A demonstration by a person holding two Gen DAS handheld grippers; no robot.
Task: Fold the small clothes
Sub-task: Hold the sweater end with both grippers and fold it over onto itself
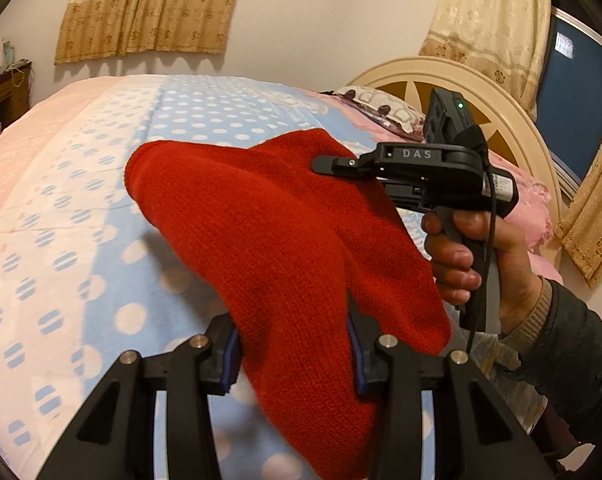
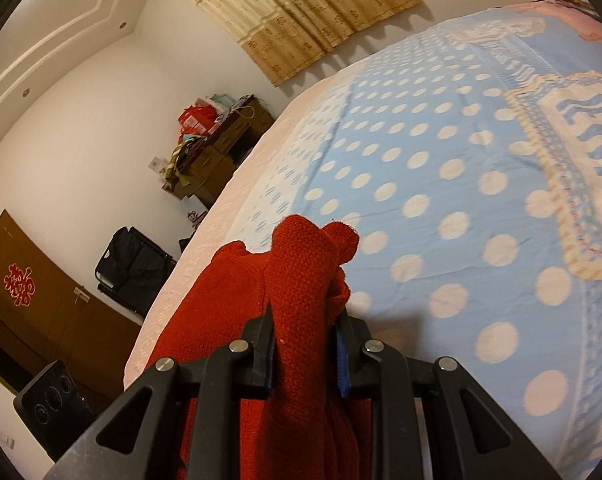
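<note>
A red knitted garment (image 1: 269, 240) hangs in the air above the bed, held between both grippers. My left gripper (image 1: 293, 344) is shut on one part of it; the fabric fills the gap between its fingers and drapes down. My right gripper (image 1: 333, 164) shows in the left wrist view, held by a hand, shut on the garment's far upper edge. In the right wrist view the right gripper (image 2: 305, 328) is shut on a bunched fold of the red garment (image 2: 301, 280), which sticks up past the fingertips.
The bed has a light-blue cover with white dots (image 1: 205, 120) and pink borders. A cream headboard (image 1: 461, 80) and pillow stand at the right. A dark dresser (image 2: 229, 144), a black bag (image 2: 133, 268) and a brown cabinet (image 2: 41, 312) stand beside the bed.
</note>
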